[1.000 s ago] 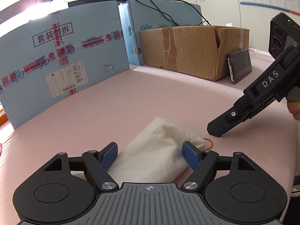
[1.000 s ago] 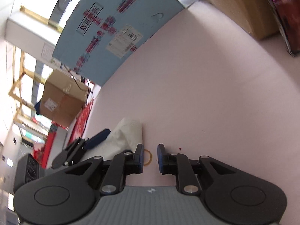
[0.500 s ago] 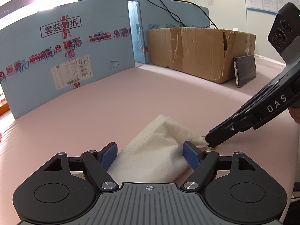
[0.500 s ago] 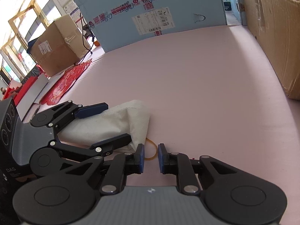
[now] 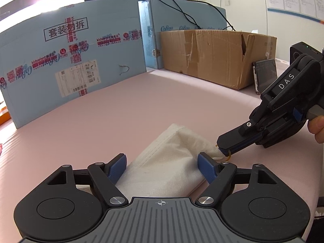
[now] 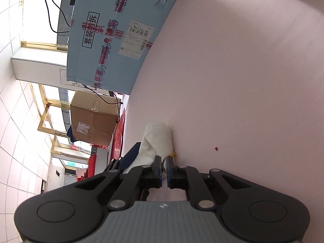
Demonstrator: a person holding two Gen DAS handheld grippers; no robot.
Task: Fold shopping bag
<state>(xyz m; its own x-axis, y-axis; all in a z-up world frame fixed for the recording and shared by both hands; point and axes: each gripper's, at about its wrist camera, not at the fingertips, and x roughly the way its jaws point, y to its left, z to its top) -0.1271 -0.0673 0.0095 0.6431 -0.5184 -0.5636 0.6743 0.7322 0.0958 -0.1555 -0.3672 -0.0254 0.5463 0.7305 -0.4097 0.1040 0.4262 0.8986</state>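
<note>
Two grippers work one small bundle: the folded white shopping bag (image 5: 172, 162) lies on the pink table (image 5: 141, 105), in front of a blue carton (image 5: 70, 60) and a brown cardboard box (image 5: 212, 54). It looks light, soft and limp, a textured non-woven fabric that will slump and spring open unless pinned, so the best hold is probably across the thick folded middle, or on a stitched edge where layers stack. The left gripper (image 5: 162, 167) straddles the bundle's near end with its blue pads (image 5: 206, 168) spread wide, not pressing the cloth. The right gripper (image 5: 224, 150) reaches in from the right with its jaws nearly together, pinching a thin yellow rubber band (image 6: 164, 162) at the bag's corner (in the right wrist view a narrow slit remains between the pads, the band passing through it). The bag is a compact, wrinkled wedge, with seams visible along one edge and its folds puffing slightly.
</note>
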